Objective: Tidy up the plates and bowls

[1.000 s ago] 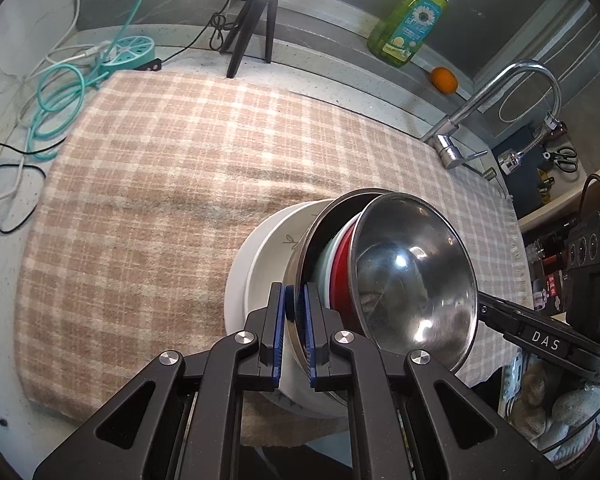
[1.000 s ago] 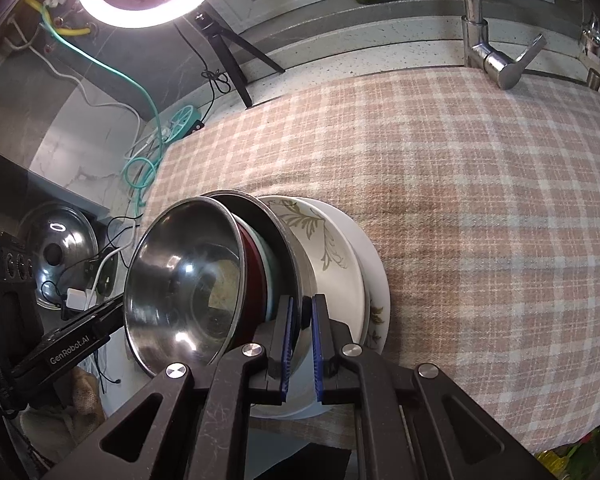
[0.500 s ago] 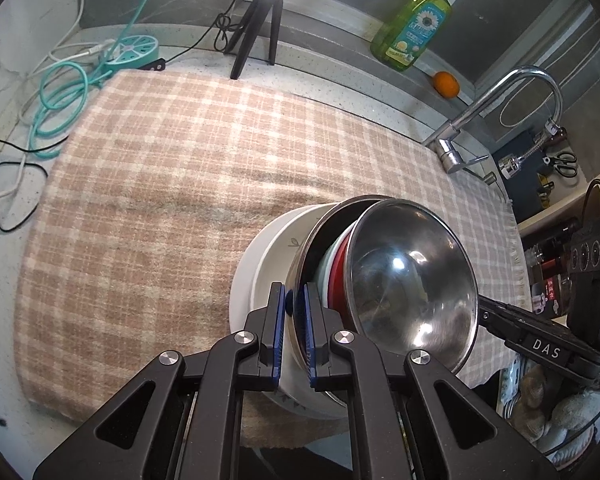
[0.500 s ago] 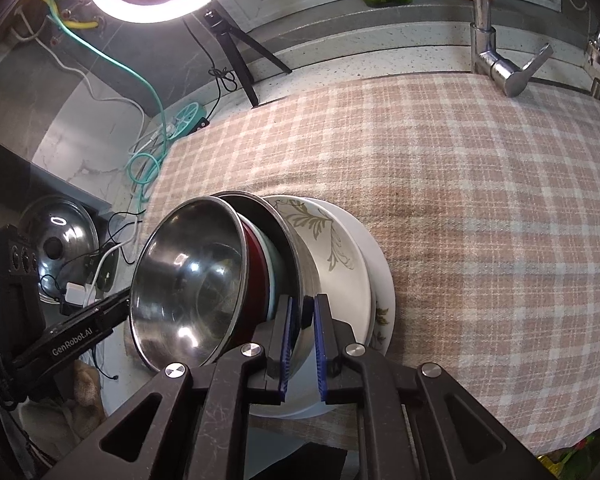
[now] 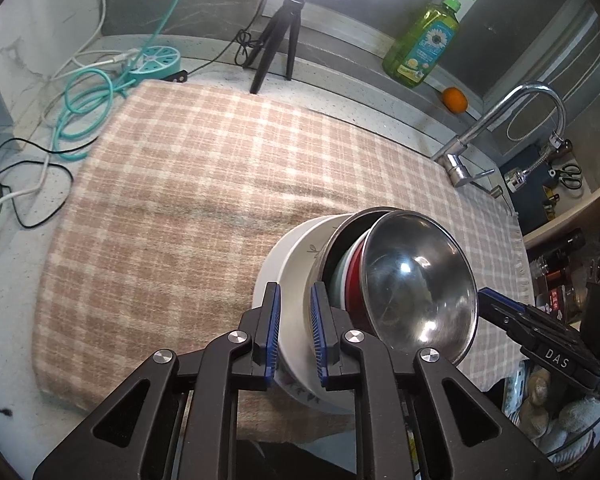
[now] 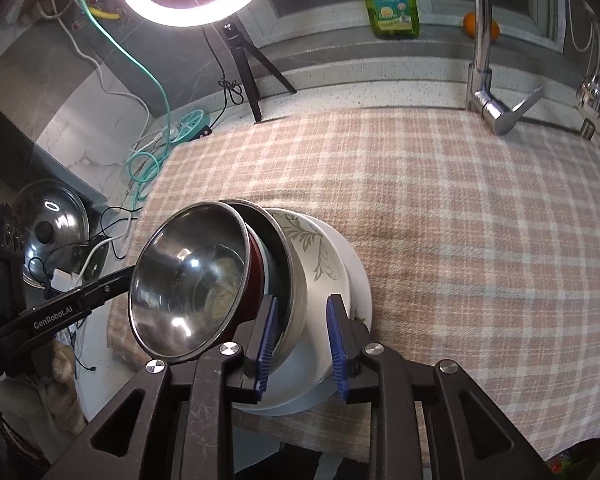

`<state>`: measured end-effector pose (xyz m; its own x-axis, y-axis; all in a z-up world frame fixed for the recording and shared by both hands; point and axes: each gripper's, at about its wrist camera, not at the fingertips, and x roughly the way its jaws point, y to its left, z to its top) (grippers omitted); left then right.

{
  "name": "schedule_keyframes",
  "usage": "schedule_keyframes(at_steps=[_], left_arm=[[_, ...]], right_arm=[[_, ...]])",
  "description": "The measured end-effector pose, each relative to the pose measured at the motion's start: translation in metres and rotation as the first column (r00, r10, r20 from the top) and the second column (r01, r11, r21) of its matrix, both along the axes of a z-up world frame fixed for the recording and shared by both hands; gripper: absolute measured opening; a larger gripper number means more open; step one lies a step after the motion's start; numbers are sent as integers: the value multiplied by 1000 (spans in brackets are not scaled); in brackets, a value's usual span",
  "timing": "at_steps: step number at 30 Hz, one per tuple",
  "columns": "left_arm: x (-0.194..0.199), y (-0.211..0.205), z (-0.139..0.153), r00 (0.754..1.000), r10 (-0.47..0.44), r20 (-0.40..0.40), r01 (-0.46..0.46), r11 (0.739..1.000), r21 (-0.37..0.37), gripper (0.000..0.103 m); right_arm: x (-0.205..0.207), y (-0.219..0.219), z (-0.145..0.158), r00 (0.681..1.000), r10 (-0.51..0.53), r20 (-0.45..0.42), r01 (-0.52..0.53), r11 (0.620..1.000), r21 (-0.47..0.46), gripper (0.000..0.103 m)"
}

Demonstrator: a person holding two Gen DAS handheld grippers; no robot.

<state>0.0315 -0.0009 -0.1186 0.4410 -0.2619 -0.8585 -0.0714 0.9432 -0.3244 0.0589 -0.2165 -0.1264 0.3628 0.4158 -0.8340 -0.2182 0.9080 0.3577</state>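
Both jaw pairs just been opening off the stack rim: earlier clamped on the rim, now parted with rim still between pads, no press seen. Stack unmoved on cloth.

Left to right in the left wrist view: cloth (image 5: 188, 208) bare; left gripper (image 5: 294, 332) released, straddling plate (image 5: 296, 280) rim; steel pan (image 5: 320, 264) next; red bowl (image 5: 354, 280) nested in it; steel bowl (image 5: 416, 284) on top; right gripper (image 5: 512, 316) at far right.

In the right wrist view: left gripper (image 6: 112, 284) at left; steel bowl (image 6: 188, 280); red bowl (image 6: 256, 264); steel pan (image 6: 296, 292); right gripper (image 6: 300, 340) released, straddling pan wall and plate (image 6: 340, 256) rim.

Stack at near cloth edge, directly between the 2 grippers, 1 on each side, equally close. Stack round, no long axis. Stacking judged complete; next move judged a straight pull back, pads clearing the rim without tipping.
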Motion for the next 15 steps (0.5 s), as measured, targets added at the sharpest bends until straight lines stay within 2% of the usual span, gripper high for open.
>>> schedule_keyframes(at_steps=[2, 8, 10, 13, 15], left_arm=[[-4, 0, 4, 1000, 9, 12, -9, 1000, 14, 14], [-22, -9, 24, 997, 17, 73, -21, 998, 65, 15], [-29, -14, 31, 995, 16, 96, -24, 996, 85, 26], [-38, -22, 43, 991, 15, 135, -31, 993, 115, 35], [-44, -27, 51, 987, 9, 162, -32, 990, 141, 41]], right_arm=[[-3, -3, 5, 1000, 0, 19, 0, 1000, 2, 29], [-16, -10, 20, 996, 5, 91, -4, 1000, -11, 30], [-22, -12, 27, 992, 11, 123, -9, 1000, -20, 34], [-30, -14, 36, 984, 22, 175, -16, 999, -37, 46], [-35, -15, 42, 979, 23, 204, -11, 998, -61, 47]])
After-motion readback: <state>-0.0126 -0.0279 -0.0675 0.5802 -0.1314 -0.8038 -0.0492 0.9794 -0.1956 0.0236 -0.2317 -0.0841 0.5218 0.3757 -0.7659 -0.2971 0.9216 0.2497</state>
